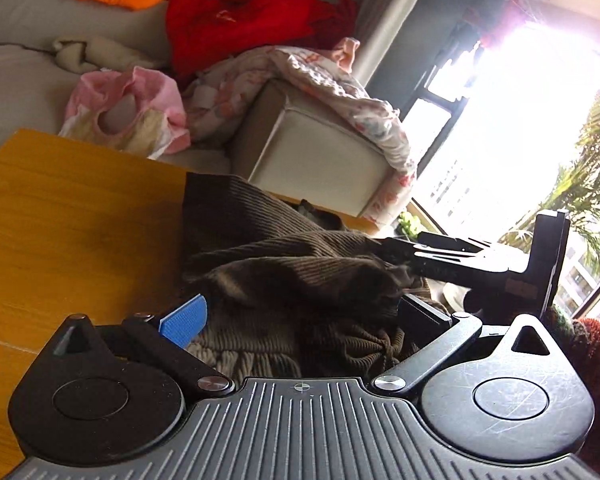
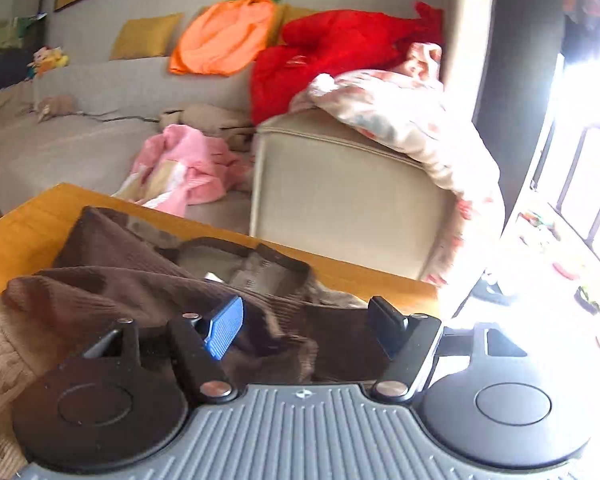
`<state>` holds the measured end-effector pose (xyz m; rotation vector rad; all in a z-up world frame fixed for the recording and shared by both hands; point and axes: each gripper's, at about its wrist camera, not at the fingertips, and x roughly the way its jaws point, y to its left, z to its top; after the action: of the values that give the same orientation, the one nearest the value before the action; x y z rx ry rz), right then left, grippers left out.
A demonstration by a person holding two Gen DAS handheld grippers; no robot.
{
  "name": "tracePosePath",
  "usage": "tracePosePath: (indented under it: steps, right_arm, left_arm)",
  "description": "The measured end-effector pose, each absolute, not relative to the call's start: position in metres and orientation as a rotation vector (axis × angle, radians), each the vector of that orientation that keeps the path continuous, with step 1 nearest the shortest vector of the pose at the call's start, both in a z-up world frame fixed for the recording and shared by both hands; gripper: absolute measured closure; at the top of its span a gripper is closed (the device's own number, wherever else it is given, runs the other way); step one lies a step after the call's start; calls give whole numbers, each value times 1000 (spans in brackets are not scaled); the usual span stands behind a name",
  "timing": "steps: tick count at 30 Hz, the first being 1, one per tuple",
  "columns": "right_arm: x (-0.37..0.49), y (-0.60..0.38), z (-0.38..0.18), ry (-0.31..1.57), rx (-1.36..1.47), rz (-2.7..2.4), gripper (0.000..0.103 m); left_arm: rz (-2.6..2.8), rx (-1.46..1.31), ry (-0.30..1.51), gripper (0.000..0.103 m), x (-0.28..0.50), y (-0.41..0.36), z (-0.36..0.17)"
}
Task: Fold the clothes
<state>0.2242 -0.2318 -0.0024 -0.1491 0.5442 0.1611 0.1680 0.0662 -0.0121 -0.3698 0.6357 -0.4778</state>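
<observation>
A brown ribbed knit garment [image 1: 284, 264] lies bunched on the wooden table [image 1: 68, 216]. My left gripper [image 1: 300, 316] is open, with its blue pad [image 1: 184, 320] at the left and bunched cloth lying between the fingers. The right gripper [image 1: 404, 252] shows in the left wrist view at the right, its tips against a fold of the garment. In the right wrist view the same brown garment [image 2: 140, 280] lies on the table [image 2: 28, 224], and my right gripper [image 2: 308, 324] is open over its edge, with cloth between the blue pad [image 2: 224, 328] and the black finger.
A beige sofa [image 2: 332, 196] stands behind the table with a floral blanket [image 2: 412, 120] over its arm. Red [image 2: 332, 48], orange [image 2: 224, 36] and pink [image 2: 184, 164] clothes lie on it. A bright window [image 1: 532, 128] is at the right. A tan knit piece [image 2: 4, 344] lies at the left.
</observation>
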Motion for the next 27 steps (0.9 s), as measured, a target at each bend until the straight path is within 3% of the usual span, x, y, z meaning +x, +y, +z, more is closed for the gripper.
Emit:
tracePosePath:
  steps: [3,8,11,13,16,17,20,27]
  right_arm:
    - [223,-273,4,567,48,184,33]
    - [232,-267,-3,621,140,275,33]
    - [240,-255,-12,666,148,309,39]
    - [243,-240,-24,696,115,314,45]
    - [244,-224,-36,710,74,328,70]
    - [244,-228,-31,697,69,321,84]
    - [242,-239,-17,657,51,302,85]
    - [239,-266,16,566,12,260,86]
  left_arm:
    - [-496,-350,678,0,172,53,-22]
    - [-517,-329,751,0,174,36,-43]
    - [-512,-303,751,0,169,32,-49]
    - [-513,-306,745,0,167,32,-49]
    - [-523,-305,746,0,166,33,-50]
    - [-532,-290,755,0,167,33,-49]
    - [-565,-258,802,0,174,30,-36]
    - [-674,-357,589,0,204,32,19]
